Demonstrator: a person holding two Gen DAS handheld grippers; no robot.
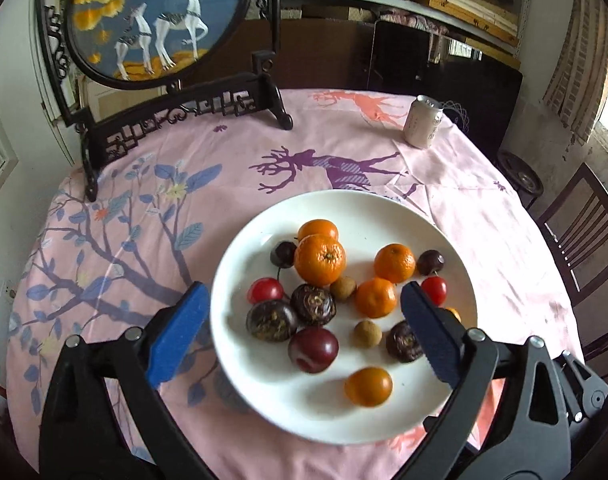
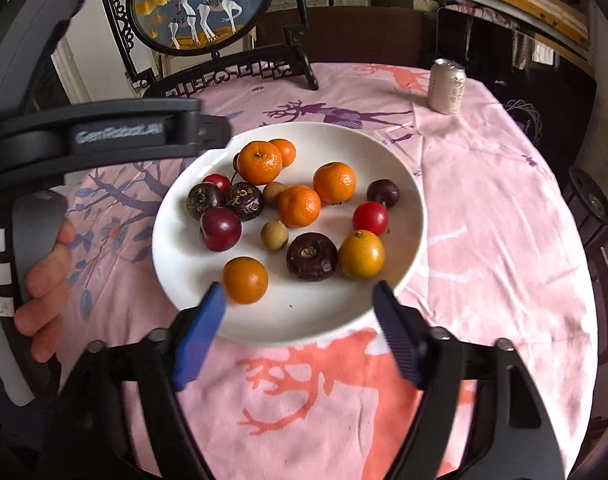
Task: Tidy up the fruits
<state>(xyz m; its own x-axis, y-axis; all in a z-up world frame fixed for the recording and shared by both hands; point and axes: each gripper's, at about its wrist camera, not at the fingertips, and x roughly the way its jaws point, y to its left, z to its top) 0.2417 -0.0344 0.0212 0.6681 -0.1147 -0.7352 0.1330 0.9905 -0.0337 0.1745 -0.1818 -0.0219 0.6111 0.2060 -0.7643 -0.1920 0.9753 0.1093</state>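
Observation:
A white plate (image 1: 256,364) on the pink tablecloth holds mixed fruit: several mandarins (image 1: 319,259), dark water chestnuts (image 1: 313,304), red cherry tomatoes (image 1: 265,290), a plum (image 1: 313,350), two longans (image 1: 367,333) and kumquats (image 1: 368,386). My left gripper (image 1: 304,300) is open and empty, hovering over the plate's near side. My right gripper (image 2: 300,292) is open and empty, above the near rim of the plate (image 2: 324,320), just short of a kumquat (image 2: 245,280). The left gripper's body (image 2: 104,136) shows at left in the right wrist view.
A black carved stand with a round deer embroidery (image 1: 156,20) stands at the table's far left. A drink can (image 1: 423,121) stands at the far right. A dark wooden chair (image 1: 584,240) sits beside the table on the right. Shelves line the back wall.

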